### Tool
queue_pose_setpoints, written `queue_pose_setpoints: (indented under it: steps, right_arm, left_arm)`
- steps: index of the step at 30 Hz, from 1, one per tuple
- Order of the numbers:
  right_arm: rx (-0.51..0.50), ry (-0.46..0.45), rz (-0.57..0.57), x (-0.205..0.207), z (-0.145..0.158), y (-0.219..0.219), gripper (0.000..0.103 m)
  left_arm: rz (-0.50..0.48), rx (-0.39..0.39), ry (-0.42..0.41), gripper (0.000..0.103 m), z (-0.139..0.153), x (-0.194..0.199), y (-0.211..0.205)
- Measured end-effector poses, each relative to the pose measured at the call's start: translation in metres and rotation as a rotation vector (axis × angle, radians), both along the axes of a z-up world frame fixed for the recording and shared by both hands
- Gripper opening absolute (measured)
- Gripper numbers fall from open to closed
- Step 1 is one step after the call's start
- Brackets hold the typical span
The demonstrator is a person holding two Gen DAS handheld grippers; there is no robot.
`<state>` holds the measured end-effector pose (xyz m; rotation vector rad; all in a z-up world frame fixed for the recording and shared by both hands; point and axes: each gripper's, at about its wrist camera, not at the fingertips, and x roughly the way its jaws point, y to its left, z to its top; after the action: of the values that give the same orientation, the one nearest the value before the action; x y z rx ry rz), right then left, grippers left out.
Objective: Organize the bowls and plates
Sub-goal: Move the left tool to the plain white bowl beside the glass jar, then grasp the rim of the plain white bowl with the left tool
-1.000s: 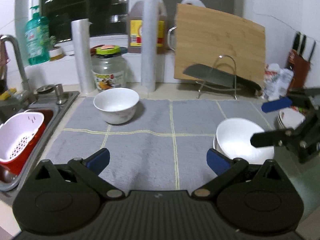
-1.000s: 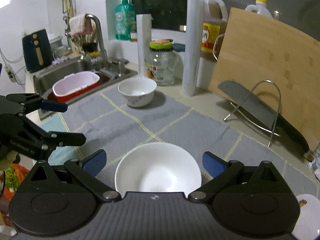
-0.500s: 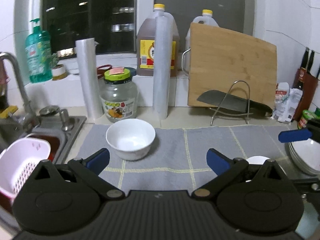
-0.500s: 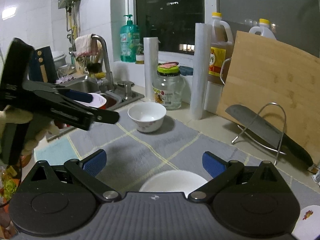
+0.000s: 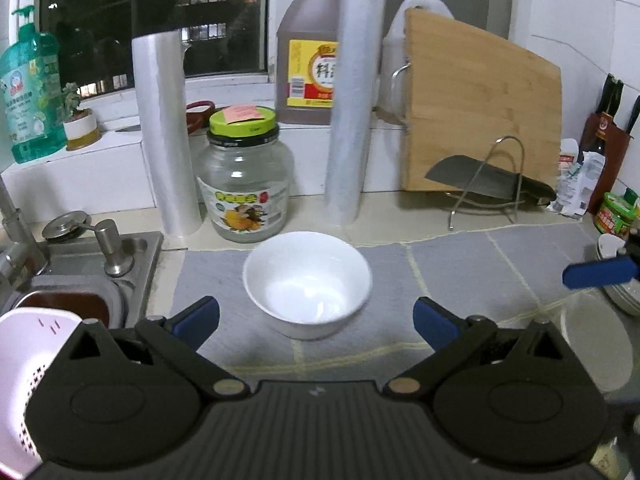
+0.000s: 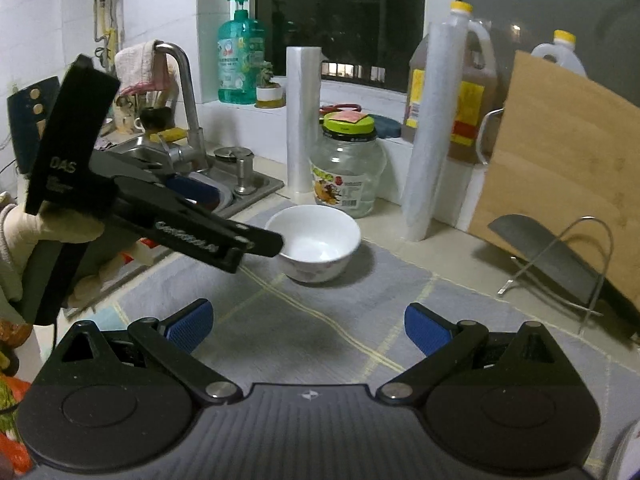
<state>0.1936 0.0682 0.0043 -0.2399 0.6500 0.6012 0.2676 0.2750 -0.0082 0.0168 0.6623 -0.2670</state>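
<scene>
A small white bowl (image 5: 307, 282) stands upright on the grey mat (image 5: 460, 268), just ahead of my left gripper (image 5: 316, 318), which is open and empty. The bowl also shows in the right wrist view (image 6: 314, 242), with the left gripper's fingers reaching it from the left. My right gripper (image 6: 308, 328) is open and empty above bare mat. A second, larger white bowl (image 5: 592, 346) sits at the right edge of the left wrist view, with one blue right fingertip (image 5: 600, 274) above it. Stacked white plates (image 5: 620, 296) lie at the far right.
A glass jar (image 5: 244, 184), two plastic-wrap rolls (image 5: 166, 136), oil jugs (image 5: 308, 48) and a leaning cutting board (image 5: 480, 108) line the back. A cleaver on a wire rack (image 5: 492, 184) is at back right. The sink with a pink strainer (image 5: 24, 364) is at left.
My left gripper has moved forward up to the small bowl. My right gripper has risen and drawn back, so the larger bowl has left its view.
</scene>
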Motion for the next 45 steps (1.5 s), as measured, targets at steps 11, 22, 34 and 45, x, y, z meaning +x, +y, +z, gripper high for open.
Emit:
queue_pose_setpoints:
  steps: [11,22,34,45]
  right_arm:
    - [-0.026,0.055,-0.096,0.032,-0.032,0.065,0.103]
    - [-0.071,0.143,-0.143,0.065,-0.081,0.086,0.103]
    - [-0.103,0.155,-0.126,0.066,-0.114,0.086,0.103]
    - [-0.065,0.116,-0.168,0.062,-0.111,0.082,0.103]
  left_arm:
    - [-0.068,-0.042,0.039,0.102,-0.014,0.052,0.026]
    - [-0.148,-0.045,0.098,0.102,-0.037,0.084,0.023]
    - [-0.194,-0.061,0.150,0.102,-0.051,0.104,0.021]
    - [-0.270,-0.096,0.227,0.102,-0.050,0.134,0.015]
